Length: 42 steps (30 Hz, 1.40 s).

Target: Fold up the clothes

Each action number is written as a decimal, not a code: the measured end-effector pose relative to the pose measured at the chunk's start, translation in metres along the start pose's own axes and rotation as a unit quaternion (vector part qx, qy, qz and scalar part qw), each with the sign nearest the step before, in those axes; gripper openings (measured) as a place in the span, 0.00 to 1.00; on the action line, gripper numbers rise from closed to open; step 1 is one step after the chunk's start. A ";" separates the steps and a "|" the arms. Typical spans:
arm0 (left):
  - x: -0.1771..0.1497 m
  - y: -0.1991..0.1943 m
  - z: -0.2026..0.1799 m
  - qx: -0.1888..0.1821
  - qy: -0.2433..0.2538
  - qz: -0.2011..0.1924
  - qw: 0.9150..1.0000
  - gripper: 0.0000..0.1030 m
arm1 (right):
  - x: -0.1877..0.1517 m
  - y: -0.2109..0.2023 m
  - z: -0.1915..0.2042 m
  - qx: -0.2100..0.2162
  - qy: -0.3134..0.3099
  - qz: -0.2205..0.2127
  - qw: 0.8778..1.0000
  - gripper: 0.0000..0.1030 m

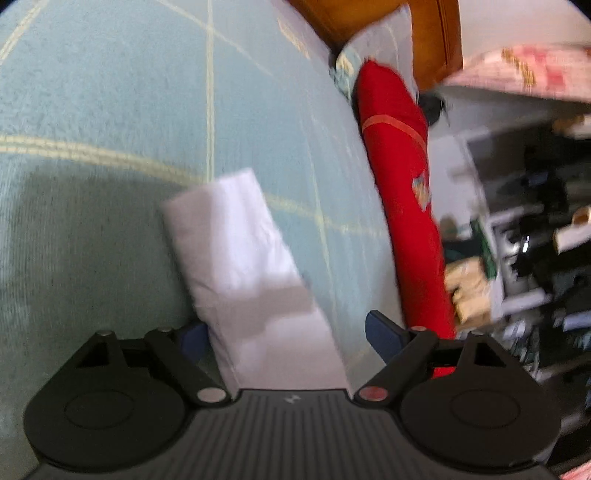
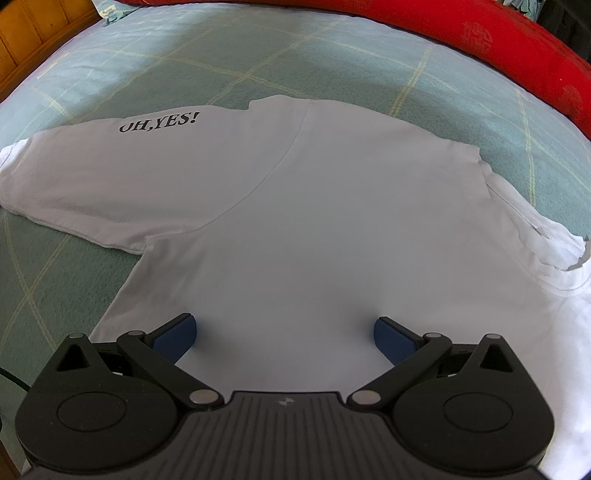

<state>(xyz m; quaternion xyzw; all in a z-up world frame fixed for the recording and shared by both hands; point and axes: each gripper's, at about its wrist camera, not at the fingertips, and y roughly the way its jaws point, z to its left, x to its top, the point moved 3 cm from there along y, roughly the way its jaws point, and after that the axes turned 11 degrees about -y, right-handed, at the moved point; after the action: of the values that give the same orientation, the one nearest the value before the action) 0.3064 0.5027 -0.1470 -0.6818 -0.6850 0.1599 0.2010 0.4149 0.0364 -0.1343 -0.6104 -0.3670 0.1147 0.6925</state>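
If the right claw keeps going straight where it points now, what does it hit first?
Most likely the white T-shirt: the open right claw points along its spread body, fabric directly between its fingers. Depth is unclear, so I can't tell whether it already touches.

The T-shirt (image 2: 295,229) was white, with black lettering (image 2: 157,123) reading "OH,YES!" on one sleeve. The bedcover (image 2: 229,70) was pale blue-green, crossed by thin pale-yellow lines in a wide check. The long cushion (image 1: 402,177) was bright red with an orange-pink stripe. The headboard (image 2: 26,33) was orange-brown wood. Both grippers (image 2: 284,339) were black with dark blue fingertips (image 2: 175,338).
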 end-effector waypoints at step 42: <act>-0.069 0.003 -0.084 -0.124 0.084 0.045 0.988 0.82 | -0.004 -0.031 -0.004 0.044 0.013 -0.070 0.997 1.00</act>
<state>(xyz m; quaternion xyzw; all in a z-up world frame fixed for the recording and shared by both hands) 0.3498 0.4295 -0.0790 -0.7427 -0.6488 0.0246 0.1640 0.4059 0.0238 -0.1064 -0.5538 -0.3944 0.0743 0.7296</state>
